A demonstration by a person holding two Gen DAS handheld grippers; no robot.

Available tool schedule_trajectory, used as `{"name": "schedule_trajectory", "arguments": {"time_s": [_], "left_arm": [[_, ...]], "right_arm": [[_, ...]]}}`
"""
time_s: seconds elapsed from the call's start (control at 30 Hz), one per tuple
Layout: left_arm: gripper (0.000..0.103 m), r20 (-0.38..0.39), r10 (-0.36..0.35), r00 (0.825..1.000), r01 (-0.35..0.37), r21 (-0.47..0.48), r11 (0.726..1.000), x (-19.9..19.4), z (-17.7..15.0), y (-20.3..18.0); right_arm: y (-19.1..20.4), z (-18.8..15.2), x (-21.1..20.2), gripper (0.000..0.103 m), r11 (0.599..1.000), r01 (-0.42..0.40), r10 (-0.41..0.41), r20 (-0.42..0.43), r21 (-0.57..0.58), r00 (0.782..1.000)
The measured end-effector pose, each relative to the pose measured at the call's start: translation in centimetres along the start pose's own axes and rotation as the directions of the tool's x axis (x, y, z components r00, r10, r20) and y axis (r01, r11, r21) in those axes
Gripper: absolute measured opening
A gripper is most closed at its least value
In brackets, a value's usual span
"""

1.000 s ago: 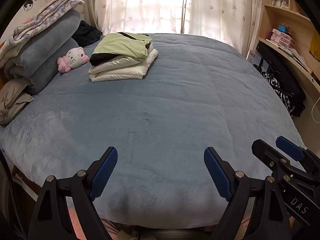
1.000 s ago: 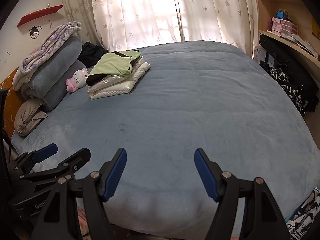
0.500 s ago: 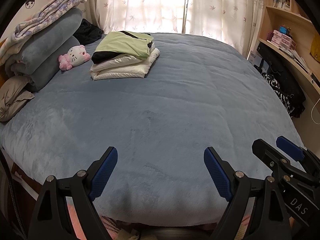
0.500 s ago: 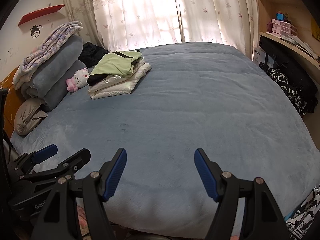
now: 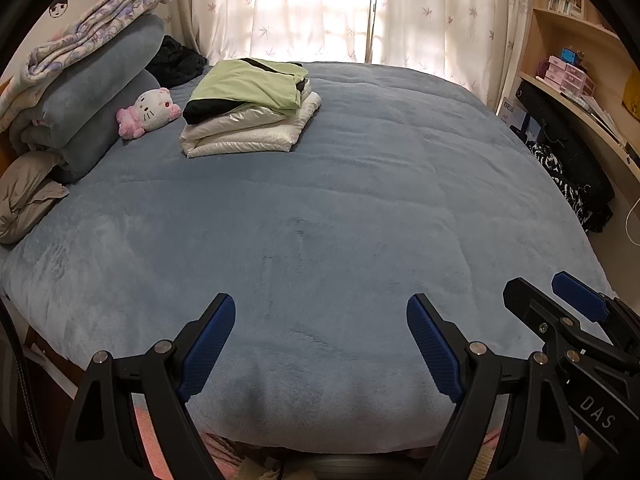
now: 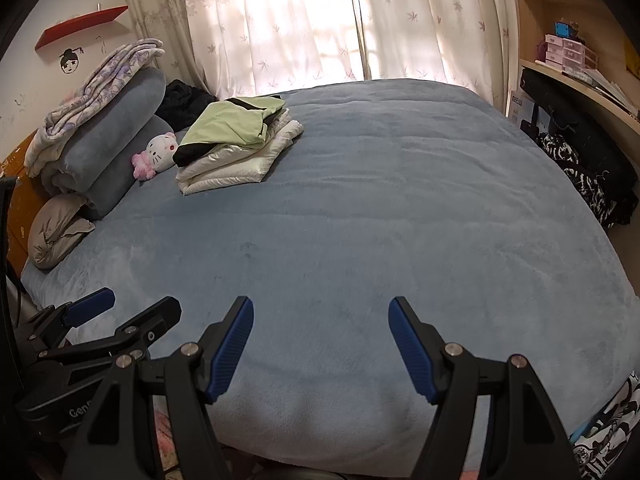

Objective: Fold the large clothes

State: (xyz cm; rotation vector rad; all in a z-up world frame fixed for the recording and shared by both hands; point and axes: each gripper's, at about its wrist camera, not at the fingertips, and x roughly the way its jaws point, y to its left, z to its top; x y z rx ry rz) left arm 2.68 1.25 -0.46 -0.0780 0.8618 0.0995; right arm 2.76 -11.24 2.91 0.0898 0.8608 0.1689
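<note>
A stack of folded clothes (image 5: 248, 110) (image 6: 236, 146), light green with black trim on top of shiny white ones, lies at the far left of the blue bedspread (image 5: 320, 208) (image 6: 380, 216). Both grippers hover over the bed's near edge, far from the stack. My left gripper (image 5: 320, 344) is open and holds nothing. My right gripper (image 6: 320, 344) is open too, with only bedspread between its blue pads. Each gripper shows at the edge of the other's view: the right gripper (image 5: 572, 320) and the left gripper (image 6: 116, 316).
Rolled grey blankets (image 5: 92, 116) with a flowered quilt on top, a white-and-pink plush toy (image 5: 150, 112), a grey pillow (image 5: 24, 196) and a black garment (image 5: 178, 60) line the bed's left side. A wooden shelf unit (image 5: 580, 92) and dark clothing (image 5: 572, 176) stand on the right. Curtains (image 5: 360, 12) hang behind.
</note>
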Motion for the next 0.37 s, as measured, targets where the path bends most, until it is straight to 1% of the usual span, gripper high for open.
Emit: {"name": "schedule_trajectory", "arguments": {"time_s": [0.37], "left_arm": [[0.086,-0.018,0.000,1.000,-0.001,-0.003,1.000,0.63,0.02,0.43]], "right_arm": [[0.54,-0.36,0.82,0.070,1.000,0.004,-0.004,-0.009,-0.003,1.000]]}}
